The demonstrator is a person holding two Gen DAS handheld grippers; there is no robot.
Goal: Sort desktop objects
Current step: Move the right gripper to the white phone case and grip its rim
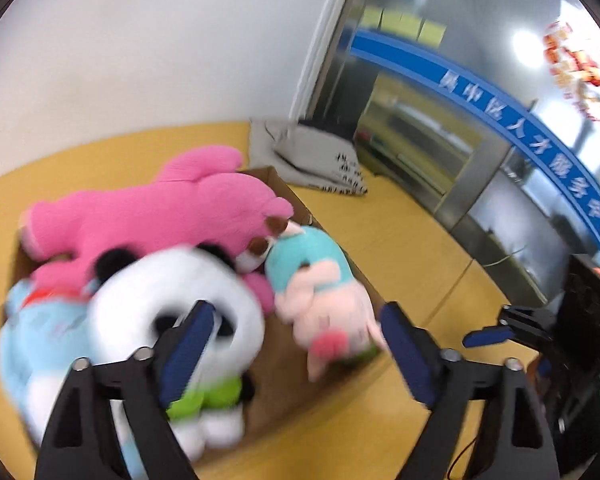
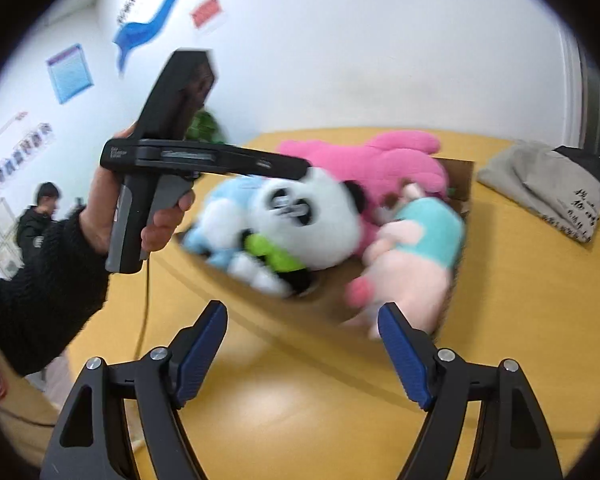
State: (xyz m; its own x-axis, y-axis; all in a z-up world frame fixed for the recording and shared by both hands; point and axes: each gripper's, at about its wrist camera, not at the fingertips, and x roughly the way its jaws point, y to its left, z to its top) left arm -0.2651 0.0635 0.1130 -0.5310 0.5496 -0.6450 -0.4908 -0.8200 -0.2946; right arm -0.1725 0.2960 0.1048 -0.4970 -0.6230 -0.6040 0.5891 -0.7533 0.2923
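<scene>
A cardboard box (image 1: 288,196) on the yellow table holds several plush toys: a big pink one (image 1: 160,208), a panda (image 1: 172,300), a light blue one (image 1: 40,332) and a pink-and-teal one (image 1: 320,284). The same box (image 2: 458,176), panda (image 2: 312,216) and pink-and-teal toy (image 2: 412,256) show in the right wrist view. My left gripper (image 1: 296,344) is open and empty just above the box, over the panda. My right gripper (image 2: 302,340) is open and empty over the table in front of the box. The left gripper's body (image 2: 204,160) shows held in a hand.
A folded grey cloth bag (image 1: 312,156) lies on the table behind the box, also in the right wrist view (image 2: 548,188). A glass door and window with a blue band (image 1: 500,128) stand at the right. A person (image 2: 40,216) stands far left.
</scene>
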